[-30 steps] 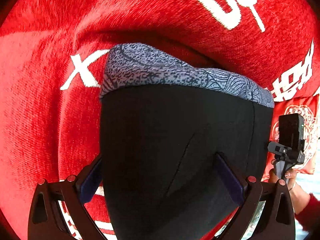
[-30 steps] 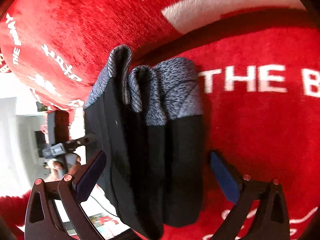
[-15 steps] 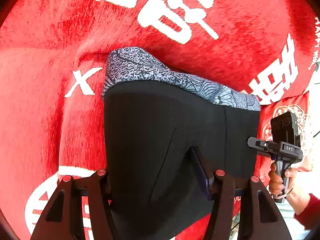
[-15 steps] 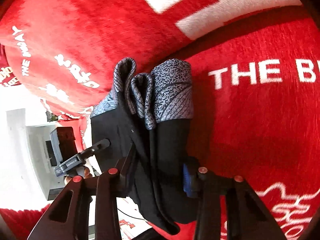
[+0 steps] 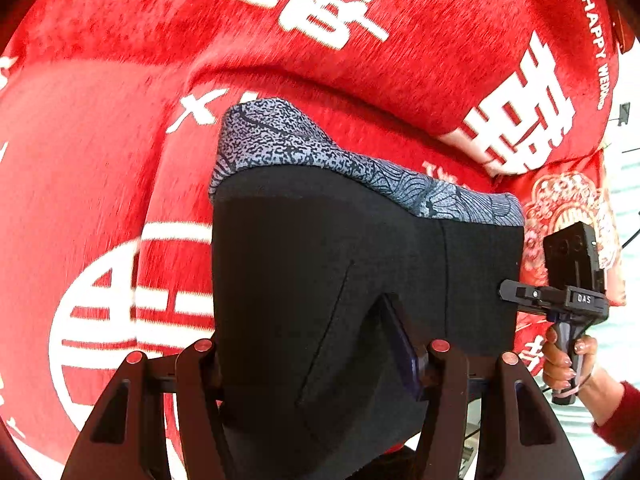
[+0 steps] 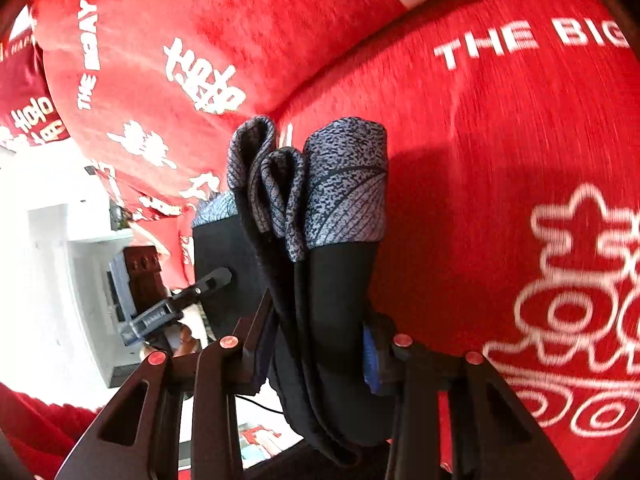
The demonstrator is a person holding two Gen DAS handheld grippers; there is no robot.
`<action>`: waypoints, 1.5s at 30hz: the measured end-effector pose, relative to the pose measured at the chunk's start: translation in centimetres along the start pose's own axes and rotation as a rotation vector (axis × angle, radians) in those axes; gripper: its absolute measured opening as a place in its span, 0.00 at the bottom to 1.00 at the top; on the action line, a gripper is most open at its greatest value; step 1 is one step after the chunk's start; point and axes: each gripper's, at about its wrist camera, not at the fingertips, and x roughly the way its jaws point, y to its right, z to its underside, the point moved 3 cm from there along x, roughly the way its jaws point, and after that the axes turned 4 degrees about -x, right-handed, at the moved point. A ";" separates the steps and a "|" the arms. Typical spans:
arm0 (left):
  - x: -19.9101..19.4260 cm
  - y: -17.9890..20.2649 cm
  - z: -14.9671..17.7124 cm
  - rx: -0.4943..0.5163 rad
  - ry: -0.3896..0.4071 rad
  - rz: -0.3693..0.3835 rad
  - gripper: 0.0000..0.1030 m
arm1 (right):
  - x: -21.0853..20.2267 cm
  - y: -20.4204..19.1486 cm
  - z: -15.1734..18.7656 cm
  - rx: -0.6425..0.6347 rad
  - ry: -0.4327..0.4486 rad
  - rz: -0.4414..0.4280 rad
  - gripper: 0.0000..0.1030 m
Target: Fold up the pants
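A red blanket (image 5: 100,160) with white lettering fills the background; the black pants (image 5: 320,280) with a grey patterned waistband (image 5: 304,152) hang in front of it, bunched in folds and held up off the fabric; the left gripper (image 5: 316,356) is clamped on the black cloth near one side, its fingers pressed into it; the right gripper (image 6: 316,344) pinches the gathered layers at the other side, and its hand (image 5: 564,360) shows in the left view.
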 end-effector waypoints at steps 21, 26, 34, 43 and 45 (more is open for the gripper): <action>-3.0 0.0 2.9 0.135 0.146 -0.294 0.84 | 2.1 -4.5 3.3 -0.091 0.147 0.538 0.40; 0.3 0.1 4.5 0.174 0.075 -0.349 0.84 | 4.9 -5.2 4.8 -0.130 0.084 0.573 0.35; 1.9 -2.2 4.8 0.110 0.074 -0.376 0.99 | 6.7 -3.5 4.1 -0.142 0.091 0.602 0.34; 0.9 -0.8 6.0 0.140 0.043 -0.460 0.99 | 5.0 -4.1 6.9 -0.053 0.056 0.658 0.47; 0.3 -0.5 6.6 0.139 0.029 -0.466 0.99 | 4.5 -4.0 8.0 -0.024 0.045 0.666 0.50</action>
